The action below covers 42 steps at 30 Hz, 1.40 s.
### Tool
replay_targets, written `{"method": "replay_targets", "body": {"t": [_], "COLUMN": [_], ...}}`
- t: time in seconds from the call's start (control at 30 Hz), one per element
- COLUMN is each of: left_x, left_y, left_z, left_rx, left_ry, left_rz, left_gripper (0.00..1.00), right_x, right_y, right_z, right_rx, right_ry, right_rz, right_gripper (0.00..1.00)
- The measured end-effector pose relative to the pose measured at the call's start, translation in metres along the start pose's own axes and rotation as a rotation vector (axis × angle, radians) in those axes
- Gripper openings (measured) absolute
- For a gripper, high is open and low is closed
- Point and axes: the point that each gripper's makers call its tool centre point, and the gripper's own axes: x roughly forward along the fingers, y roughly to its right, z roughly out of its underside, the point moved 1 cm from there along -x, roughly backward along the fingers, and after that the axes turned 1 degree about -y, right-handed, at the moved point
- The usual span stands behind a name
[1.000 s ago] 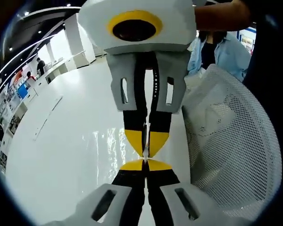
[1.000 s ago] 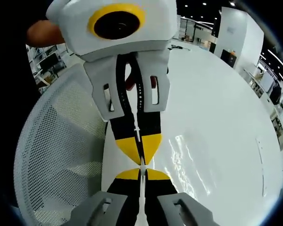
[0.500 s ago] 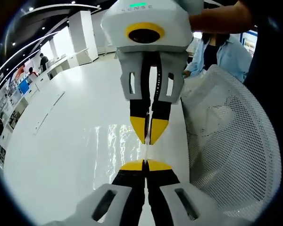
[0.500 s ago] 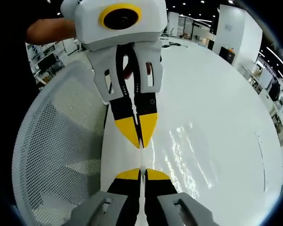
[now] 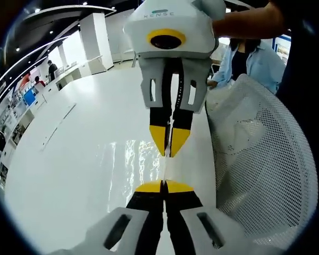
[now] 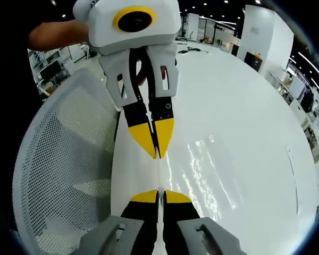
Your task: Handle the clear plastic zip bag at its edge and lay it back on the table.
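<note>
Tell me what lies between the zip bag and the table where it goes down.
Nothing visible does. The zip bag is stretched by its edge between the left gripper and right gripper, just over bare white table. The mesh chair stands beside the table.

Glossy white bench (image 5: 85, 175) spans most of both views, ceiling light glaring off it in streaks. White mesh-back office chair (image 5: 266, 159) stands just beside the bench edge; also in right gripper view (image 6: 64, 159). Dark ceiling with small spot lights (image 5: 37, 10). Broad white square pillar (image 5: 95, 37) and bright windows behind it, low white counters (image 5: 69, 77) along that wall. Second white pillar (image 6: 255, 32) in right gripper view, dark monitors (image 6: 311, 103) and desks at the far side.
</note>
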Motion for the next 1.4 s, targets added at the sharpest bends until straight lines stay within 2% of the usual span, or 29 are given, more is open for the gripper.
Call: {"method": "replay_targets", "body": {"t": [0.33,0.4,0.5,1.1,1.4], "left_x": [0.000,0.000,0.001,0.007,0.010], "left_y": [-0.004,0.000,-0.002,-0.005,-0.004], "left_z": [0.003,0.003,0.005,0.006,0.005], "left_rx": [-0.003,-0.051,-0.019,-0.019,-0.010], "left_ry": [-0.002,-0.003,-0.012,-0.020,-0.021], "left_rz": [-0.006,0.013,0.006,0.011,0.016], "left_gripper": [0.00,0.00,0.00,0.02,0.00], "right_x": [0.000,-0.001,0.000,0.000,-0.001], "right_y": [-0.001,0.000,-0.002,-0.002,-0.002], "right_z": [-0.001,-0.002,-0.003,-0.008,-0.009], "right_rx": [0.009,0.015,0.007,0.004,0.001], "right_ry": [-0.002,-0.002,-0.010,-0.004,0.003], "right_rz": [0.001,0.001,-0.001,-0.003,-0.001], "right_gripper": [0.00,0.00,0.00,0.00,0.00]}}
